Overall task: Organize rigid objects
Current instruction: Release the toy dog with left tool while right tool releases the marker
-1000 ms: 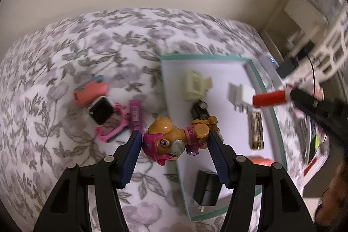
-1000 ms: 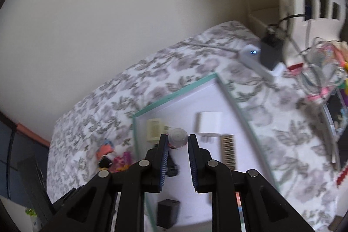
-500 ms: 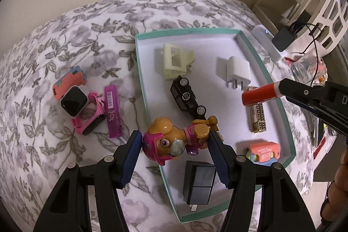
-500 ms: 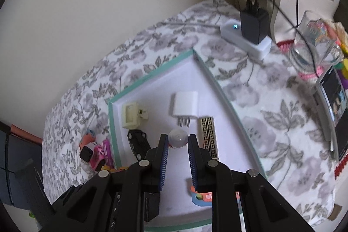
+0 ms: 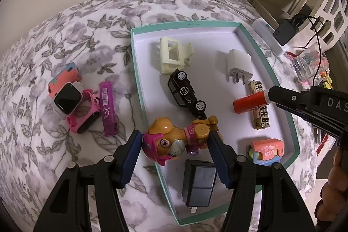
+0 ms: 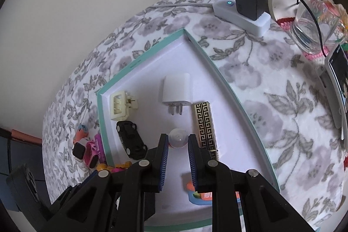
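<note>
The left gripper [image 5: 175, 147] has its blue-padded fingers [image 5: 133, 154] pinching a plastic toy puppy with an orange head and pink helmet [image 5: 174, 140], held above the near left rim of the shallow teal-edged white cardboard tray [image 5: 139, 82]. The right gripper [image 6: 178, 146] has its fingers [image 6: 163, 152] pressed onto a small red cylindrical tube with a white end cap [image 5: 250, 102], held over the tray's right half, above a gold-and-black patterned bar [image 6: 205, 125] lying on the tray floor. Inside the tray also lie a black toy car [image 5: 186, 92] near its middle, a cream plastic hair claw [image 5: 174, 54] toward its far left corner, a white plug charger [image 5: 238, 64] toward its far right, a black rectangular adapter [image 5: 199, 184] at its near edge, and a small orange-and-blue block [image 5: 266, 149] in its near right corner. Left of the tray, on the floral-patterned surface [image 5: 65, 36], rest a pink child's smartwatch [image 5: 74, 104] and a purple flat stick [image 5: 107, 109]. Beyond the tray's far right corner sits a white power strip [image 6: 241, 14] with a black charger plugged in.
</note>
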{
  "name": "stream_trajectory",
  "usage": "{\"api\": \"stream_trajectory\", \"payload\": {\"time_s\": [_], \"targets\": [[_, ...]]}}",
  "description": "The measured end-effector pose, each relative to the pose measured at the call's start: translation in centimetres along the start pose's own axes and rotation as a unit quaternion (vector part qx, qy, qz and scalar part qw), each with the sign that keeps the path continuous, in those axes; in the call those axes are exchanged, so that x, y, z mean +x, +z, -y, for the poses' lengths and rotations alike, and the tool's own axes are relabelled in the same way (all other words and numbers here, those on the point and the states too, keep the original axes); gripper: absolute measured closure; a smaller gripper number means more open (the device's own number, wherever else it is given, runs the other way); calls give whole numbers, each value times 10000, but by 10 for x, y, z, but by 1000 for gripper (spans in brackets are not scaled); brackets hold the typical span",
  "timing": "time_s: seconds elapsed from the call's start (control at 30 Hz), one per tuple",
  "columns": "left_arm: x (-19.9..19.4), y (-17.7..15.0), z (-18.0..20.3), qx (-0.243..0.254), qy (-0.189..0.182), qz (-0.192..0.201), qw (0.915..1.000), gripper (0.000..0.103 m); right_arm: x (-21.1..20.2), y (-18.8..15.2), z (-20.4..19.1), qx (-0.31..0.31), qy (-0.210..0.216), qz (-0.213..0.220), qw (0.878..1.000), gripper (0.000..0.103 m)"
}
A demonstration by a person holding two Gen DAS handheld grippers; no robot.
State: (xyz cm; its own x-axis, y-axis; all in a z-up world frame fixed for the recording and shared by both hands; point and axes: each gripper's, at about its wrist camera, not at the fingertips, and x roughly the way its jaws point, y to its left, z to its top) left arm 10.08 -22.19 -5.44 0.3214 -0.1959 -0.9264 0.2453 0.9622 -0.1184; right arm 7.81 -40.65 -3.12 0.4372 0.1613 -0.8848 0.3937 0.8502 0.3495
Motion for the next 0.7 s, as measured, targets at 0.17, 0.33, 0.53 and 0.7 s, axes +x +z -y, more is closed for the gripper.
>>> {"api": "stream_trajectory", "payload": {"time_s": [0.17,0.33,0.53,0.7], "targets": [[0,-1,1,28,1,-11,10000,39,-2,1,-1,-26,-132,30,9999,83],[-1,0,-1,3,-52,-5,10000,39,-5,3,1,0,-204,94,9997,83],[-3,2,-5,-92,-28,27,10000,35,-9,4,-1,-69,-358,167,9992,75],[-6,4,-11,-236,-43,33,9997,34,-12,4,-2,-134,-489,236,9984,70]]}}
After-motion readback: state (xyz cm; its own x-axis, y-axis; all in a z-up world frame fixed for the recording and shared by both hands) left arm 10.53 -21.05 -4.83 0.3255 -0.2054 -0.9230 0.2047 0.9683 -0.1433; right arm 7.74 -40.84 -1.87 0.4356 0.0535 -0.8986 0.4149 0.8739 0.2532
